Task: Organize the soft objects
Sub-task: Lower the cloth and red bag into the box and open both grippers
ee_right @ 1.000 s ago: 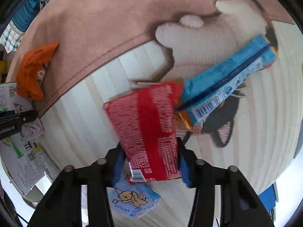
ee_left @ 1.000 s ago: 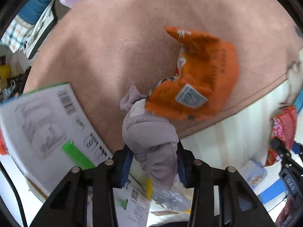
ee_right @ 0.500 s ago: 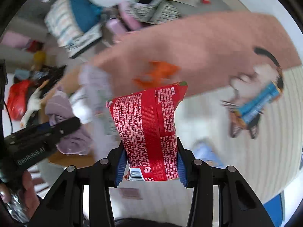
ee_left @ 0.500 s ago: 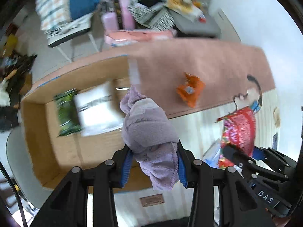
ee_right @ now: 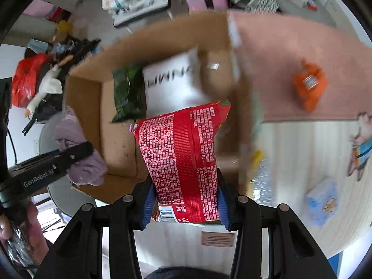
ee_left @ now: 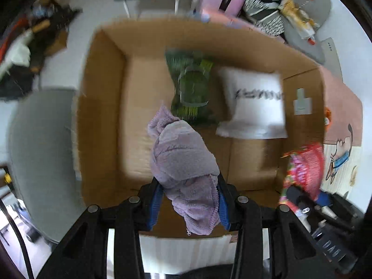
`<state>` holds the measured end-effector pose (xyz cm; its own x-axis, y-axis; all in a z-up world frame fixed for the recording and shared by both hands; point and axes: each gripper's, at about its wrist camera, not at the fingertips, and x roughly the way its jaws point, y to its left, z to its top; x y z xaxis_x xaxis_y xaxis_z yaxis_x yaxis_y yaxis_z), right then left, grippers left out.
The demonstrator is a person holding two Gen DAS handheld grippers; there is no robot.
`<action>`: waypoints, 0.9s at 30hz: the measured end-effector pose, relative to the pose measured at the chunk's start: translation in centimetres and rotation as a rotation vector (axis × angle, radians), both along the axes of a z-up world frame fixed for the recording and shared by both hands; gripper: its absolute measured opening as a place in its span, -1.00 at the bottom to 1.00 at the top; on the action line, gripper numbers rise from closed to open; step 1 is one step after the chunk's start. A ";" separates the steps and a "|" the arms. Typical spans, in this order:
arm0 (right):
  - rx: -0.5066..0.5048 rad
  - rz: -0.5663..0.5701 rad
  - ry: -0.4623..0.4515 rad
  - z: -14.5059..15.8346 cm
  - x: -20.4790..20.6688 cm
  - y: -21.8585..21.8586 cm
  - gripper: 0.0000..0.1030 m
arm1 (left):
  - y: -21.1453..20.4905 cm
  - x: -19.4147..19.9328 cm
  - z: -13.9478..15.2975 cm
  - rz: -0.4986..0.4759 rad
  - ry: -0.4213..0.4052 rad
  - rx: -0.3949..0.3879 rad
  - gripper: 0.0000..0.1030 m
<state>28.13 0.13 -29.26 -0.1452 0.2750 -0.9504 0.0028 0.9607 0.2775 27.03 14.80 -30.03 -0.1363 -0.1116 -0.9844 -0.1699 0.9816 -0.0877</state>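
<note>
Deposit step: left gripper (ee_left: 188, 200) clenched on lilac fleece cloth (ee_left: 183, 162) and right gripper (ee_right: 186, 201) clenched on red snack packet (ee_right: 183, 160), both above open cardboard box (ee_left: 102, 107) holding green packet (ee_left: 190, 88) and white pouch (ee_left: 253, 102); next, probably lower and release inside.

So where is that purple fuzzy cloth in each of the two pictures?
Left wrist view: the purple cloth hangs at center, pinched in the left gripper, above the open cardboard box.
Right wrist view: it shows at the left edge, beside the box's left wall, behind the left gripper's black finger.
Shared landmark: the green packet lying next to the white packet inside the box.
</note>
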 end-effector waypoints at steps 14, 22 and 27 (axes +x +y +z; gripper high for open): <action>-0.102 0.068 0.098 -7.0 0.2 4.0 0.65 | -3.0 0.5 -6.9 -0.049 0.170 -0.090 0.05; -0.141 0.091 0.050 -4.5 -0.1 3.5 0.98 | -4.0 -0.5 -3.3 -0.068 0.074 0.012 0.49; -0.177 0.102 -0.031 -1.4 -0.9 2.8 1.00 | -2.6 -0.9 0.8 -0.059 -0.010 0.048 0.87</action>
